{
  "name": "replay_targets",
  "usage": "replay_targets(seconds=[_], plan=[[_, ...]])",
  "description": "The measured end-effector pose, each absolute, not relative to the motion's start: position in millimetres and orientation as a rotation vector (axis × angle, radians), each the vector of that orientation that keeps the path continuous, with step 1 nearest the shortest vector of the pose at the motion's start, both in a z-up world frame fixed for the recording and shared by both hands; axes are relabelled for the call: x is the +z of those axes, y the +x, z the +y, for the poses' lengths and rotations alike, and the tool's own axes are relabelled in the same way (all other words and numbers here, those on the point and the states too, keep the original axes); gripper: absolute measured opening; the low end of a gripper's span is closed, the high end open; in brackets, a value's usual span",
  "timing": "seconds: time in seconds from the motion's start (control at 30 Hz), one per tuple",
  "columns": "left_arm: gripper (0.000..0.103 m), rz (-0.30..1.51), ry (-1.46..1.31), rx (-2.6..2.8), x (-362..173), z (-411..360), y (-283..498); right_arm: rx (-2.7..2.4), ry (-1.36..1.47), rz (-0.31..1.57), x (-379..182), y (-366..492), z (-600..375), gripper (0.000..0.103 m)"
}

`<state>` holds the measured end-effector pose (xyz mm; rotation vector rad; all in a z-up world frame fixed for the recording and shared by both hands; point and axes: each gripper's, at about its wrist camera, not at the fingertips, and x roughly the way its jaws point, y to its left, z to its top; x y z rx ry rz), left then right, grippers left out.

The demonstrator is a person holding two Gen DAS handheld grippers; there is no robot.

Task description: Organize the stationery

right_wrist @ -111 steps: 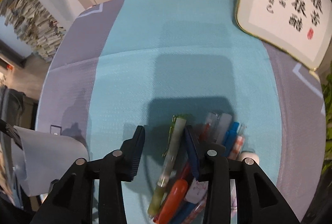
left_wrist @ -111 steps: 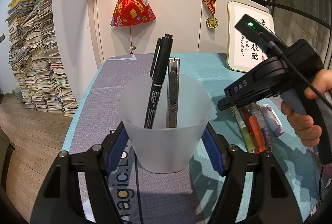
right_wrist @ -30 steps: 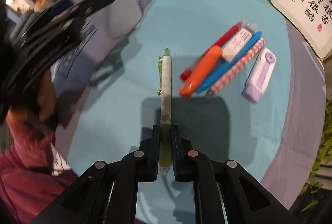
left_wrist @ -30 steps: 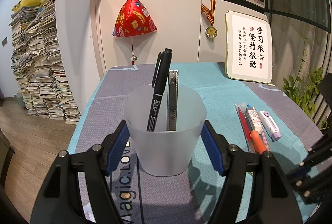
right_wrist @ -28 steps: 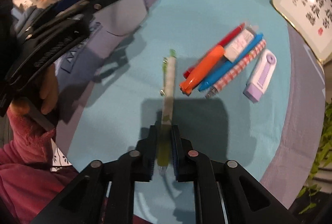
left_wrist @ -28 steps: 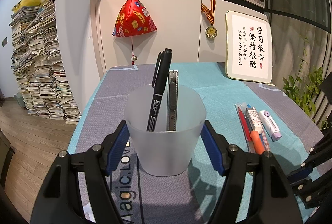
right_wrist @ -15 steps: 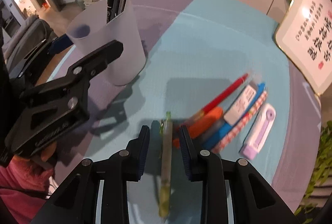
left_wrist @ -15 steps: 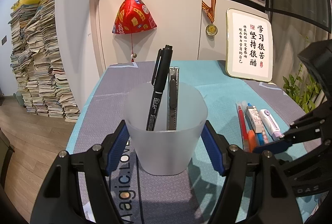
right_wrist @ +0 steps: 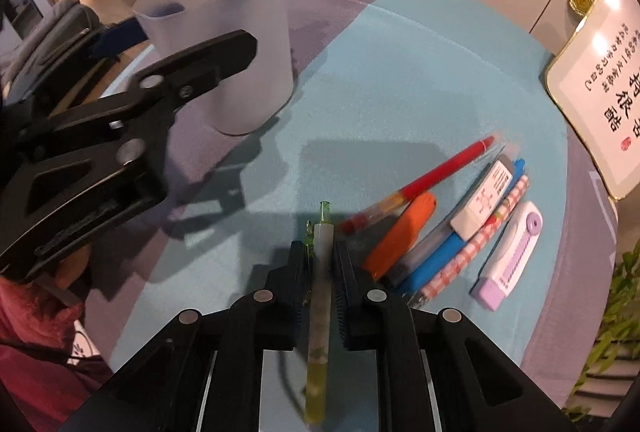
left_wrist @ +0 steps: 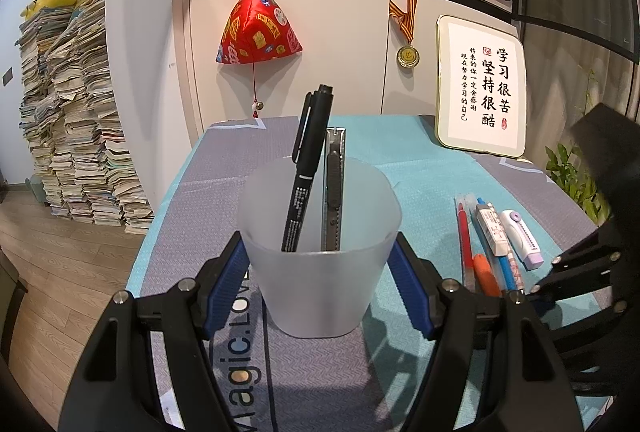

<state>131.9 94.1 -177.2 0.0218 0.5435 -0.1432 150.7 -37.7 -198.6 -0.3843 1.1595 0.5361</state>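
Note:
My left gripper (left_wrist: pixel 318 268) is shut on a frosted plastic cup (left_wrist: pixel 320 272) that stands on the table; the cup also shows in the right wrist view (right_wrist: pixel 236 67). In the cup stand a black marker (left_wrist: pixel 306 171) and a grey utility knife (left_wrist: pixel 333 191). My right gripper (right_wrist: pixel 320 256) is shut on a green pen (right_wrist: pixel 319 308), held above the table to the right of the cup. The right gripper's body shows at the right edge of the left wrist view (left_wrist: pixel 580 272).
On the teal mat (right_wrist: pixel 380 79) lie a red pen (right_wrist: pixel 432 175), an orange cutter (right_wrist: pixel 404 232), a blue pen (right_wrist: pixel 440 260), a checked pen (right_wrist: pixel 480 232), a white eraser (right_wrist: pixel 486 203) and a lilac correction tape (right_wrist: pixel 510 256). A framed calligraphy board (left_wrist: pixel 480 87) leans at the far right.
My right gripper took the green pen from the pile, lifted it, and has tilted up and swung toward the cup. The left gripper and cup have stayed put.

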Motion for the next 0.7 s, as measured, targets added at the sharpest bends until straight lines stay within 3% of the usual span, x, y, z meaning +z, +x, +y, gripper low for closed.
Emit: replay_targets(seconds=[0.37,0.5,0.7], plan=[[0.070,0.544,0.022,-0.143,-178,94,132,0.514,-0.099,0.882,-88,144,-83,0.015],[0.070,0.544,0.022,-0.143,-177,94,132,0.546,-0.055,0.719,-46,138,-75,0.015],[0.070,0.544,0.022,-0.143,-178,93,132,0.605,-0.038,0.629,-1,151,-38,0.015]])
